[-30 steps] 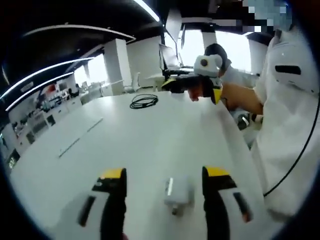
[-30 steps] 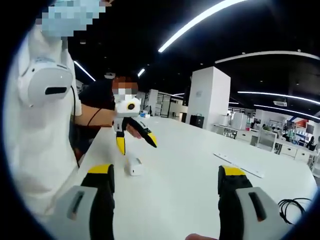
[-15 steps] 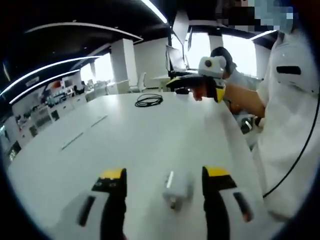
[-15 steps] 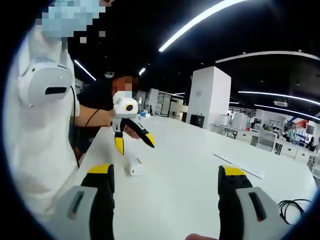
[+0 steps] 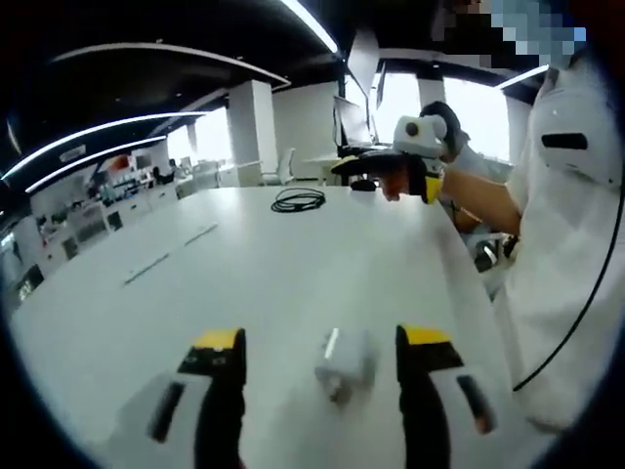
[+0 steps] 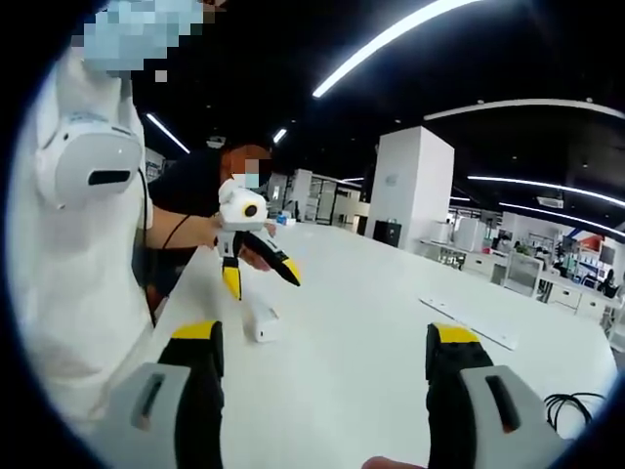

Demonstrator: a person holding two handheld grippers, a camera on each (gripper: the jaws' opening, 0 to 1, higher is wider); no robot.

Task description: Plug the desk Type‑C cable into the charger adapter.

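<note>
A: So, where does the charger (image 5: 344, 363) sit?

B: On the white table (image 5: 293, 264), between the 2 yellow-tipped jaws of the left gripper (image 5: 320, 354). It is blurred in the left gripper view, so I cannot tell whether the jaws touch it; they look apart from it on both sides.

A: And the jaws themselves?

B: Spread wide, holding nothing. In the right gripper view the same left gripper (image 6: 260, 277) hangs just above the charger (image 6: 260, 324), jaws splayed and pointing down at it.

A: The cable?

B: A black coil (image 5: 298, 200) lies far across the table, well apart from the charger. In the right gripper view a bit of the cable (image 6: 574, 405) shows low at the edge, near the right gripper (image 6: 325, 350), whose jaws are also wide with nothing between them.

A: Which step is this, then?

B: I judge it the very start: reaching for the charger, with the cable untouched and nothing plugged in.

A: What does the next move call for?

B: Lowering the left jaws around the charger and closing squarely on its sides, leaving the port end free. The right gripper then needs to go for the cable's plug end; which end that is, I cannot tell from the coil.

A: Anything else around?

B: A person in a white top (image 5: 571, 225) stands at the table edge.
</note>
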